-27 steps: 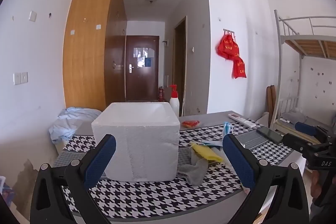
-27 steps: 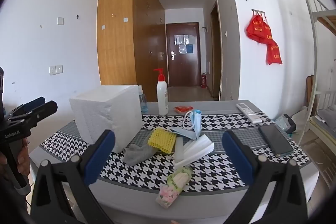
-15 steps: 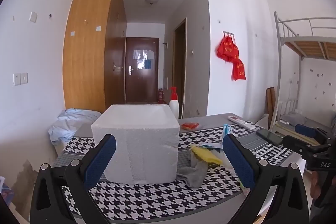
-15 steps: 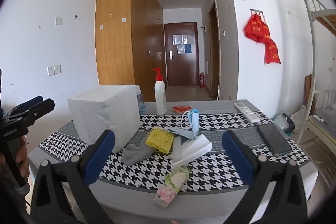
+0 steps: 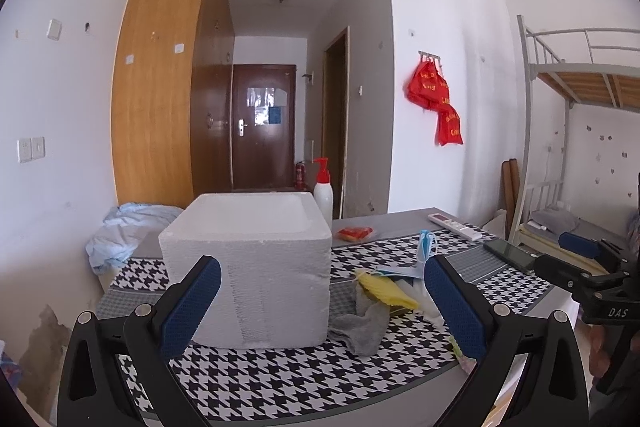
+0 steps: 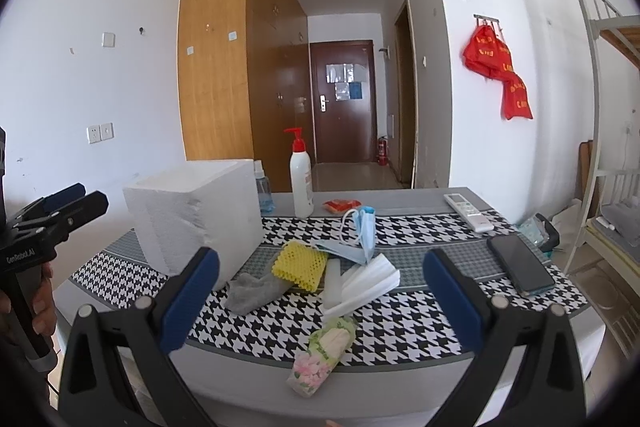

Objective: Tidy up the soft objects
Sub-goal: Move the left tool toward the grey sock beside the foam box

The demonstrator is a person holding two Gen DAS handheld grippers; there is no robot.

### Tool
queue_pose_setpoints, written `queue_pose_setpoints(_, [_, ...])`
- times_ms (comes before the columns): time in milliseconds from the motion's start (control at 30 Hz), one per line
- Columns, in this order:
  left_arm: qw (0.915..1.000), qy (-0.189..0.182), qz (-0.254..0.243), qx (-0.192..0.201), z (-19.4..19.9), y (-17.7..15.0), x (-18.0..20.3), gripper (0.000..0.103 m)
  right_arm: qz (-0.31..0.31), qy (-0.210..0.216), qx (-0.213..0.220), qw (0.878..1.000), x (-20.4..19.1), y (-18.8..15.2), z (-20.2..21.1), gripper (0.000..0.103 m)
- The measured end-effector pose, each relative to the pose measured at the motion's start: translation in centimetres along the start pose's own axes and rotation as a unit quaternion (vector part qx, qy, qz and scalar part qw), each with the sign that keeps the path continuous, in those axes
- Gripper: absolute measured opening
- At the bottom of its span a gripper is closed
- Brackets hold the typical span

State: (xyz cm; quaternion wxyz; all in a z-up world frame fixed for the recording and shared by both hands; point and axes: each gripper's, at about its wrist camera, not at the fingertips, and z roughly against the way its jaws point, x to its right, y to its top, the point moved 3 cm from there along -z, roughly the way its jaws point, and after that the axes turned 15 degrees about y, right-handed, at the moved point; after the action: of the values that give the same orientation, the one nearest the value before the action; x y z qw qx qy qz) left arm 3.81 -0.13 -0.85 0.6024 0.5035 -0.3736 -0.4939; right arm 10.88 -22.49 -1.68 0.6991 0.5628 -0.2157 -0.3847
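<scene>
Both claws hang short of the counter (image 6: 400, 375), nothing gripped. My left claw (image 5: 320, 303) is spread wide, facing the white foam box (image 5: 248, 267), open-topped, likely the bin for the soft things. My right claw (image 6: 320, 295) is spread too, framing the pile beside the box: grey sock (image 6: 252, 291) touching the box's foot, yellow mesh sponge (image 6: 298, 265) partly over it, blue face mask (image 6: 360, 235), white foam sheets (image 6: 360, 285). A floral tissue pack (image 6: 324, 355) overhangs the near edge. Sock looks the easiest first pick.

Left tool (image 5: 322, 305) & right tool (image 6: 320, 299) both wide open, empty.
</scene>
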Motion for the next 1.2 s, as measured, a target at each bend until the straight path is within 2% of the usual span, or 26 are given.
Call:
queue_pose_setpoints(333, [0.9994, -0.004, -0.034, 0.005, -0.9, 0.1, 0.8, 0.102, -0.002, -0.003, -0.007, 1.000, 0.3, -0.2, -0.6, 0.103])
queue_pose_setpoints(533, [0.9994, -0.021, -0.027, -0.009, -2.5, -0.5, 2.0, 0.102, -0.009, -0.008, -0.022, 1.000, 1.1, -0.7, -1.4, 0.103])
queue_pose_setpoints(767, [0.9956, -0.042, -0.040, -0.074, -4.6, -2.2, 3.5, 0.102, -0.023, -0.017, -0.053, 0.998, 2.4, -2.0, -3.0, 0.103])
queue_pose_setpoints(1067, [0.9888, -0.063, -0.058, -0.122, -6.8, -3.4, 5.5, 0.102, -0.036, -0.028, -0.084, 0.995, 3.8, -3.7, -4.2, 0.103])
queue_pose_setpoints(1200, [0.9877, -0.070, -0.064, -0.124, -7.8, -4.1, 6.3, 0.102, -0.042, -0.035, -0.098, 0.994, 4.6, -4.4, -4.3, 0.103])
